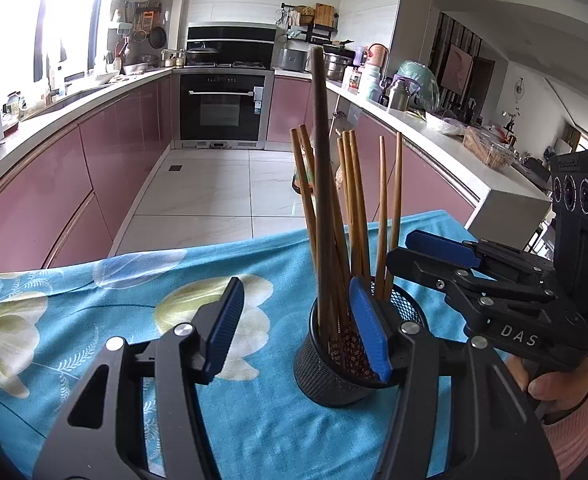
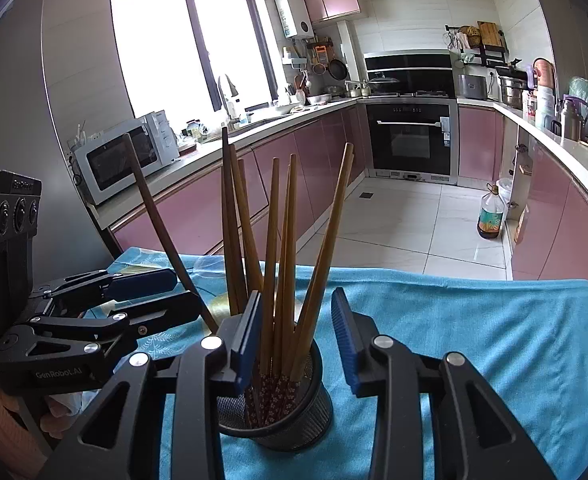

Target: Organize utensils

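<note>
A black mesh cup (image 1: 334, 372) stands on the blue flowered cloth (image 1: 94, 320) and holds several wooden chopsticks (image 1: 354, 200) and one long dark stick (image 1: 322, 160). My left gripper (image 1: 298, 328) is open; its right finger sits at the cup's rim. My right gripper (image 1: 414, 256) is seen from the side behind the cup. In the right wrist view the cup (image 2: 286, 412) stands between the open fingers of my right gripper (image 2: 298, 340), with the chopsticks (image 2: 278, 260) fanning upward. My left gripper (image 2: 162, 296) is at the left, beside the dark stick (image 2: 162, 240).
The cloth-covered table (image 2: 494, 340) ends at a tiled kitchen floor. Pink cabinets (image 1: 74, 168) line both sides, an oven (image 2: 410, 140) at the far end. A microwave (image 2: 122, 156) stands on the left counter. An oil bottle (image 2: 492, 216) stands on the floor.
</note>
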